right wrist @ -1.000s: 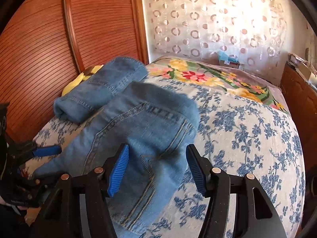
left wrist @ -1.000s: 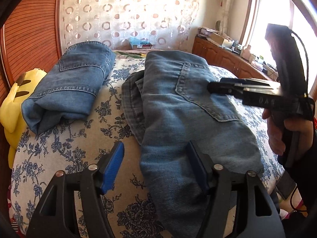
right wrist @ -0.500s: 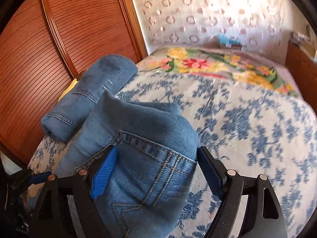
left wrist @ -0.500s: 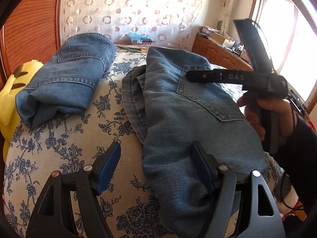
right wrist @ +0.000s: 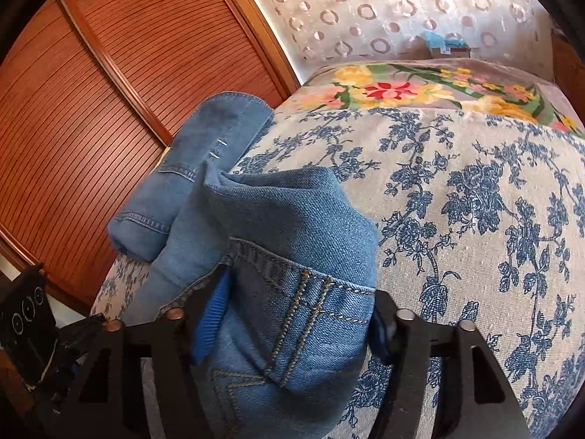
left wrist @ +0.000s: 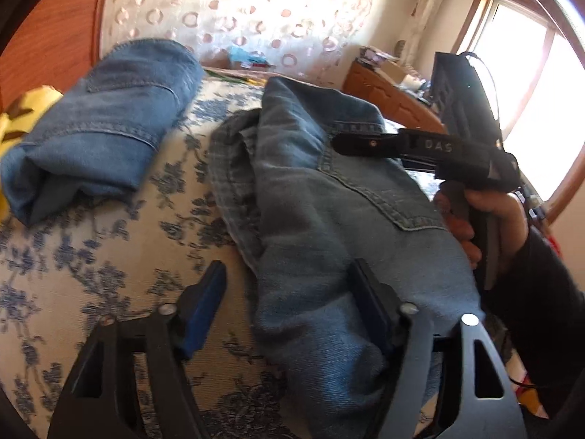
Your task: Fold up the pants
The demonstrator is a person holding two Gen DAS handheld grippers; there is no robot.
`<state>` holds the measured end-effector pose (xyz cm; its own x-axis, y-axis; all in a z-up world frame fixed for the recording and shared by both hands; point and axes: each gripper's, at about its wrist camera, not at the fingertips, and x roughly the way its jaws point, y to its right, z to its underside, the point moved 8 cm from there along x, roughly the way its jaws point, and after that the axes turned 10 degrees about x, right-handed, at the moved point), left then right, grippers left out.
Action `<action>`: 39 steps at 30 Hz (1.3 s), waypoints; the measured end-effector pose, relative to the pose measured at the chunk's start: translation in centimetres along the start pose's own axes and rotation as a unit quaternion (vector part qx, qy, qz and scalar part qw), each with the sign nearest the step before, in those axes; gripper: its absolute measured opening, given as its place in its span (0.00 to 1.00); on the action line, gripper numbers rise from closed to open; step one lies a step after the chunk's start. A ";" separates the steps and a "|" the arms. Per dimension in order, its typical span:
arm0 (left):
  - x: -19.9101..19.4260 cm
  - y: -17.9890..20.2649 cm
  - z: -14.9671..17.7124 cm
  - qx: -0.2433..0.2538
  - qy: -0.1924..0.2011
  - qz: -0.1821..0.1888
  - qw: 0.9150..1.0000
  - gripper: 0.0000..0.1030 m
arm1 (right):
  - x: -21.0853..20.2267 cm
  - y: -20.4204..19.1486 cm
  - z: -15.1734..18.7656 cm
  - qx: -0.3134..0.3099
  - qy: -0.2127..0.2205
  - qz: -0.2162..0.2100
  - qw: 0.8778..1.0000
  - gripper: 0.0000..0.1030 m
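A folded pair of blue jeans lies lengthwise on the bed, back pocket up. My left gripper is open and straddles the near left edge of the jeans, right finger pressed into the denim. My right gripper is open, its fingers straddling the waistband end of the same jeans. It also shows in the left wrist view, reaching over the pocket from the right. A second, folded pair of jeans lies at the far left; it shows in the right wrist view too.
The bed has a blue floral cover and a bright flowered blanket at the far end. A wooden slatted wardrobe stands on the left. A yellow plush lies by the second jeans. A wooden cabinet and window lie on the right.
My right gripper has moved in over the waistband end so the denim now fills the space between its fingers. My left gripper has edged closer to the jeans' near edge.
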<state>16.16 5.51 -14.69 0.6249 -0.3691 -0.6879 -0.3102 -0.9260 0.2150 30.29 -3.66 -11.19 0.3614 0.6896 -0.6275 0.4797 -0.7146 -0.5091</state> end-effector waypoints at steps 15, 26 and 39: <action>-2.2 1.5 -0.7 0.022 0.027 0.005 0.999 0.17 | -5.4 -6.2 0.0 -0.100 0.073 0.001 0.992 0.25; -7.9 -0.6 -2.5 0.001 0.102 -0.004 0.995 0.13 | -10.5 -15.0 -1.6 -0.209 0.120 -0.005 0.970 0.22; -14.6 -7.7 -5.8 -0.019 0.150 -0.064 0.986 0.12 | -8.6 -22.6 -5.2 -0.253 0.139 -0.070 0.955 0.22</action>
<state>13.56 17.56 -2.28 0.8434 -0.2494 -0.4759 -0.1903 -0.9670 0.1695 20.50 7.18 8.82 0.4299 0.8290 -0.3578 0.8387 -0.5134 -0.1817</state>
